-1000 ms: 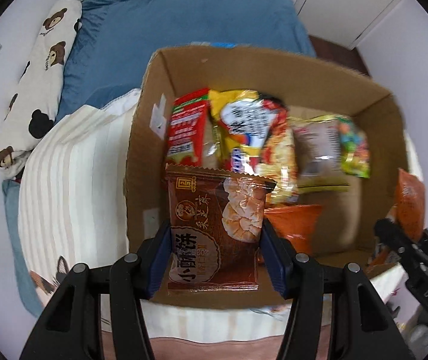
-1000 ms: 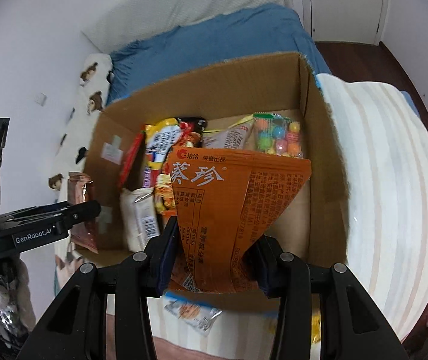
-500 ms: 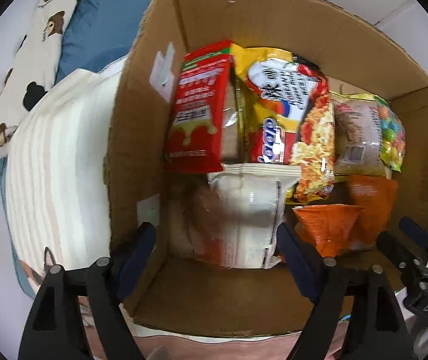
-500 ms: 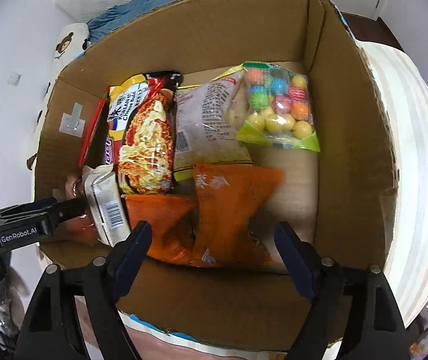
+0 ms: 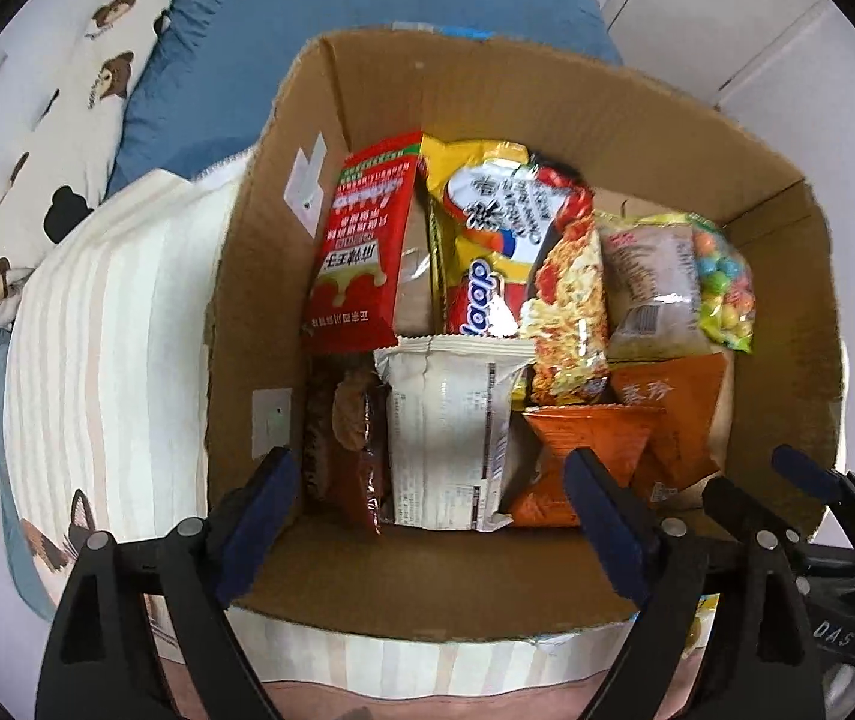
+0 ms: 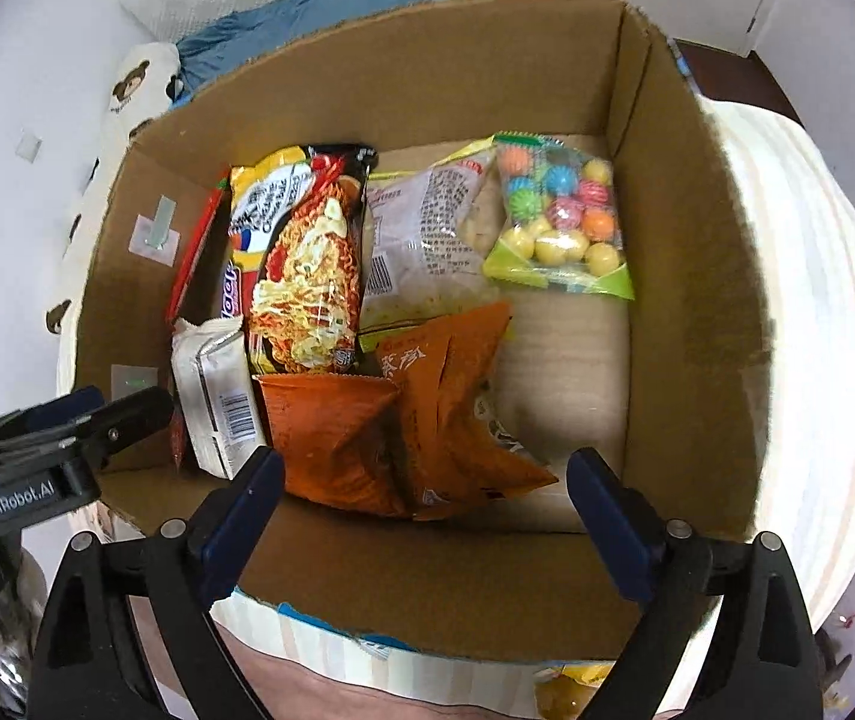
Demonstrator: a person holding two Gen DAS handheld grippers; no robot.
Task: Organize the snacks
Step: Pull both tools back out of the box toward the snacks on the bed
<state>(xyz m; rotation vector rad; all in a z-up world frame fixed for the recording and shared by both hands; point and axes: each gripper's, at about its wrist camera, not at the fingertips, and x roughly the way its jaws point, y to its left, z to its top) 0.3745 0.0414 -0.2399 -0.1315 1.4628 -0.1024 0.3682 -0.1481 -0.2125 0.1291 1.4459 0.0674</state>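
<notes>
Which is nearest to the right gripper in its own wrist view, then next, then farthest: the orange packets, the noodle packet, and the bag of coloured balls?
From the right gripper, whose jaws have just been opening and hold nothing:
1. Orange packets, in the box right beyond the fingertips.
2. Noodle packet, further back, on the left.
3. Bag of coloured balls, at the back, on the right.

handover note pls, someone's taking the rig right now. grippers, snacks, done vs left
Left gripper: fingers just opened, nothing held, above the cardboard box.
Right gripper: fingers just opened, empty, over the same box.
In the box: brown biscuit pack, white pack, two orange packs, noodle pack, gumball bag.
Done: both released packs lie in the box.
Left: a yellow packet lies outside, below the box's near wall.
</notes>
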